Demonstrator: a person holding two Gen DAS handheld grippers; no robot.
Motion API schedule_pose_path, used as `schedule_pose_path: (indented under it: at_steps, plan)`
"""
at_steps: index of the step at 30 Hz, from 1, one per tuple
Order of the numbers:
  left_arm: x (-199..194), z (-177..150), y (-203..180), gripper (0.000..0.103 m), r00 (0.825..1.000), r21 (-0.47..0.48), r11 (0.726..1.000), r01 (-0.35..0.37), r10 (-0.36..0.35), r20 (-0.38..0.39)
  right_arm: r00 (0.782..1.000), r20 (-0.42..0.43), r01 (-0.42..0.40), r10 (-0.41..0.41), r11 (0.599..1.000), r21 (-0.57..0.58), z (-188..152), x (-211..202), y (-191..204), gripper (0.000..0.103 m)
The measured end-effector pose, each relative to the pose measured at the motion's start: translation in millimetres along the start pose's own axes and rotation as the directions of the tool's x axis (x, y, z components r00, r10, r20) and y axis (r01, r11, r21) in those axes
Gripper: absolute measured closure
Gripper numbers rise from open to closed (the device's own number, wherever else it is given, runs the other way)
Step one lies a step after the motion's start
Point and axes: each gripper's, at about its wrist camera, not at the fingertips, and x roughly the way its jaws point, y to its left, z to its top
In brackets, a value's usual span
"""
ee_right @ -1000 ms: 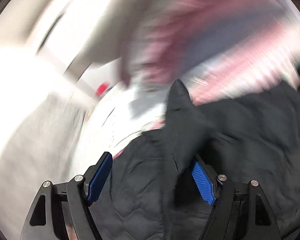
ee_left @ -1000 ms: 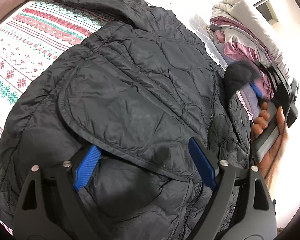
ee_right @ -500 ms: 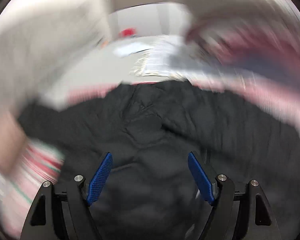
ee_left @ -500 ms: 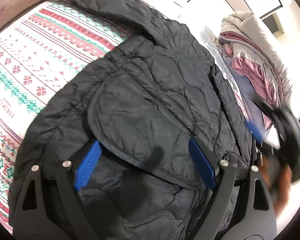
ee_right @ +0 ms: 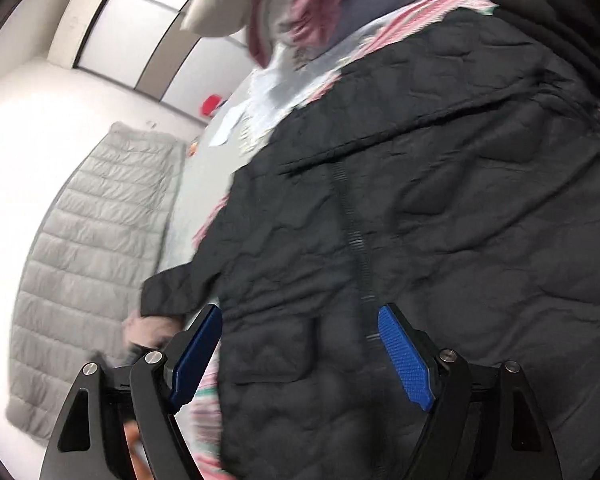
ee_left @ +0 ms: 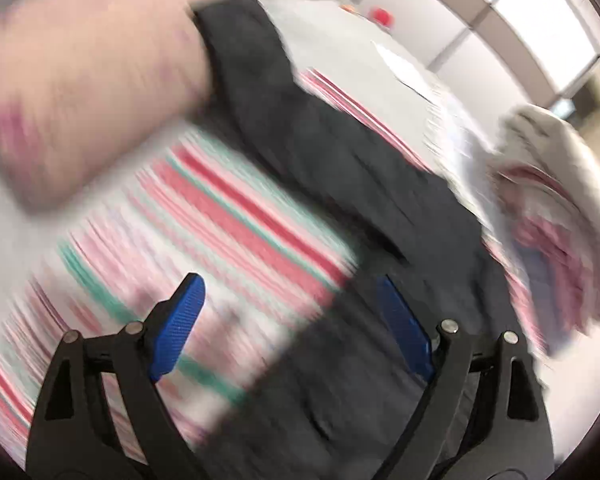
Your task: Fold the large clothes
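Black quilted jacket [ee_right: 440,208] spread on a striped cloth [ee_left: 236,208], both tongs apart and holding nothing.

The left gripper [ee_left: 296,320] hangs over the jacket's edge, sleeve running away; the right gripper [ee_right: 300,340] over its zipper. Bare cloth lies left; a clothes pile [ee_left: 552,208] and grey padded coat [ee_right: 92,248] border it.

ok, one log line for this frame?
left gripper: open, empty | right gripper: open, over black jacket | jacket spread on striped cloth | fold pending
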Motion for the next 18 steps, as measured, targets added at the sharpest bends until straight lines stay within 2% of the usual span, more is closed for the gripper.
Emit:
schedule_pose_path:
  at_steps: [1,2,3,5,6,8,10,11,13,14,15,16,17,18]
  plan:
    - [1.4,16.1,2.7,0.015,0.998,0.001,0.998,-0.058,0.058,0.029,0.999,0.028,0.038,-0.038,0.999,0.011,-2.9,2.1,-12.7,0.021]
    - [1.9,39.7,6.6,0.015,0.989,0.002,0.992,-0.127,0.126,0.080,0.997,0.032,0.070,-0.071,0.997,0.037,-3.9,5.9,-25.1,0.021]
    - [1.8,54.6,7.7,0.015,0.981,0.003,0.986,-0.164,0.163,0.109,0.996,0.028,0.080,-0.082,0.995,0.064,-3.7,7.1,-32.0,0.021]
    - [1.6,83.5,7.9,0.015,0.960,0.003,0.974,-0.229,0.225,0.165,0.999,0.029,0.037,-0.041,0.993,0.114,1.0,8.3,-41.9,0.021]
    - [3.7,97.2,6.5,0.014,0.951,0.001,0.968,-0.253,0.248,0.185,0.999,0.041,0.018,-0.022,0.995,0.099,2.5,6.3,-40.1,0.021]
    - [18.1,121.0,4.1,0.009,0.940,0.000,0.957,-0.289,0.284,0.189,0.997,0.068,0.022,-0.027,0.997,0.074,1.5,2.1,-35.0,0.021]
    - [49.8,141.9,4.2,0.008,0.927,-0.001,0.935,-0.355,0.352,0.127,0.997,0.082,-0.003,-0.004,0.996,0.087,-0.6,2.5,-34.4,0.021]
    - [60.8,147.5,3.9,0.008,0.916,0.009,0.922,-0.387,0.383,0.119,0.997,0.076,-0.016,0.009,0.995,0.094,-1.0,5.3,-34.2,0.021]
    - [69.8,149.2,-3.4,0.010,0.882,0.038,0.889,-0.457,0.446,0.152,0.998,0.061,-0.015,0.009,0.995,0.103,-2.8,8.2,-37.2,0.021]
    - [72.3,148.2,-9.1,0.017,0.867,0.056,0.875,-0.480,0.464,0.184,0.998,0.058,-0.011,0.004,0.994,0.111,-3.3,10.9,-38.9,0.021]
    - [73.6,146.3,-15.9,0.045,0.859,0.081,0.867,-0.492,0.467,0.212,0.998,0.055,-0.009,0.003,0.993,0.114,-3.1,12.0,-40.3,0.021]
    - [76.1,145.1,-21.9,0.063,0.860,0.108,0.863,-0.494,0.465,0.211,0.999,0.051,-0.009,0.003,0.993,0.120,-2.9,13.4,-42.0,0.021]
    - [79.6,146.7,-25.9,0.100,0.870,0.127,0.867,-0.482,0.455,0.191,0.999,0.050,-0.015,0.008,0.991,0.130,-2.4,13.6,-44.1,0.021]
    - [79.3,146.4,-28.0,0.099,0.897,0.139,0.890,-0.435,0.415,0.153,0.998,0.053,-0.025,0.018,0.990,0.138,-2.0,11.8,-46.4,0.021]
